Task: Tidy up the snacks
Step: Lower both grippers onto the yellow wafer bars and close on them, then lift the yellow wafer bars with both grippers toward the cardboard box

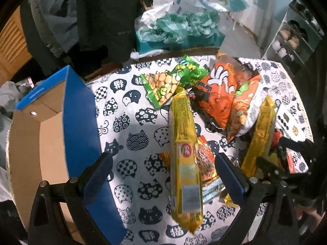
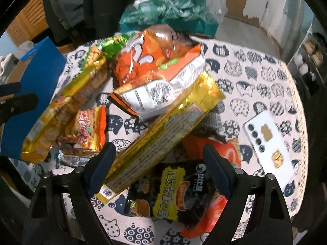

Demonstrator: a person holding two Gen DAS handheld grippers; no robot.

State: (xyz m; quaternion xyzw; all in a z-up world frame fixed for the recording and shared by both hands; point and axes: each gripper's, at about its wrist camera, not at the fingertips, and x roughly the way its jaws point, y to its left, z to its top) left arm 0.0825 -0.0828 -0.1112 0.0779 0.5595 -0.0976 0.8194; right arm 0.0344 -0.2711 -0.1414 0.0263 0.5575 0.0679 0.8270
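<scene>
A pile of snack packs lies on a cat-print tablecloth (image 1: 130,122). My left gripper (image 1: 163,180) is open, its fingers either side of a long yellow biscuit pack (image 1: 185,151) without touching it. An open blue cardboard box (image 1: 53,122) stands to its left. My right gripper (image 2: 159,170) is open above a long gold pack (image 2: 163,136) and a black-and-yellow snack bag (image 2: 179,194). A big orange chip bag (image 2: 157,61) and a green pea bag (image 1: 163,85) lie further back. The gold pack also shows in the left wrist view (image 1: 259,138).
A white phone (image 2: 271,145) lies on the cloth at the right. A teal box with plastic bags (image 1: 177,32) stands behind the table. A shelf (image 1: 294,36) is at the far right. Dark clothing (image 1: 102,16) hangs at the back left.
</scene>
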